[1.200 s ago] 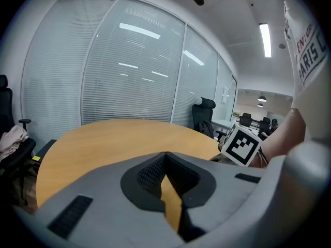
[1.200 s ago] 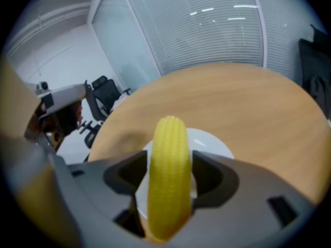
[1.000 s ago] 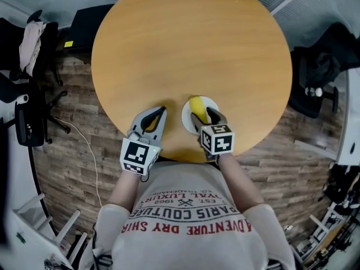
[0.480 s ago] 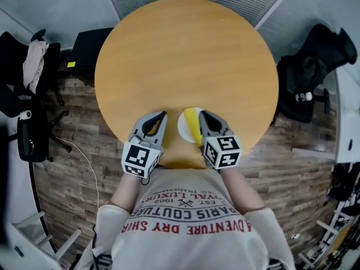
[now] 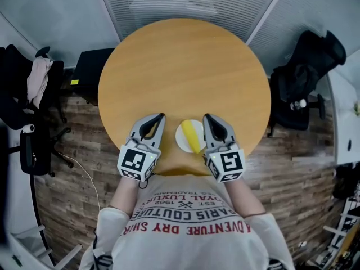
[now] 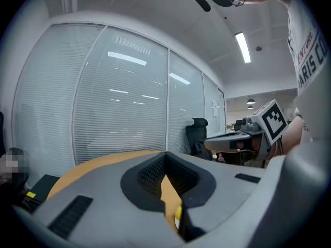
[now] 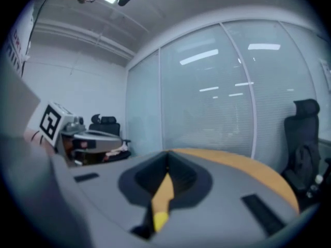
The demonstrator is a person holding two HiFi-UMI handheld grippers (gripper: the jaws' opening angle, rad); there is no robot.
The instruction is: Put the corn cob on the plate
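The yellow corn cob (image 5: 193,135) lies on the small white plate (image 5: 181,137) near the front edge of the round wooden table (image 5: 185,66). My left gripper (image 5: 161,117) hovers just left of the plate, shut and empty. My right gripper (image 5: 206,117) hovers just right of the plate, shut with nothing in it. Both are raised off the table and point roughly level across it. In the left gripper view a bit of the corn cob (image 6: 178,214) shows under the closed jaws. The right gripper view shows the corn cob (image 7: 160,220) the same way.
A black office chair (image 5: 306,66) stands to the right of the table. A chair with cloth over it (image 5: 28,83) and a black box (image 5: 93,66) stand at the left. A cable (image 5: 84,145) runs over the wood floor. Glass walls with blinds lie beyond the table.
The right gripper, earlier open over the corn on the plate, has lifted off to the plate's right and shut empty. The left gripper has also risen. The corn stays on the plate.
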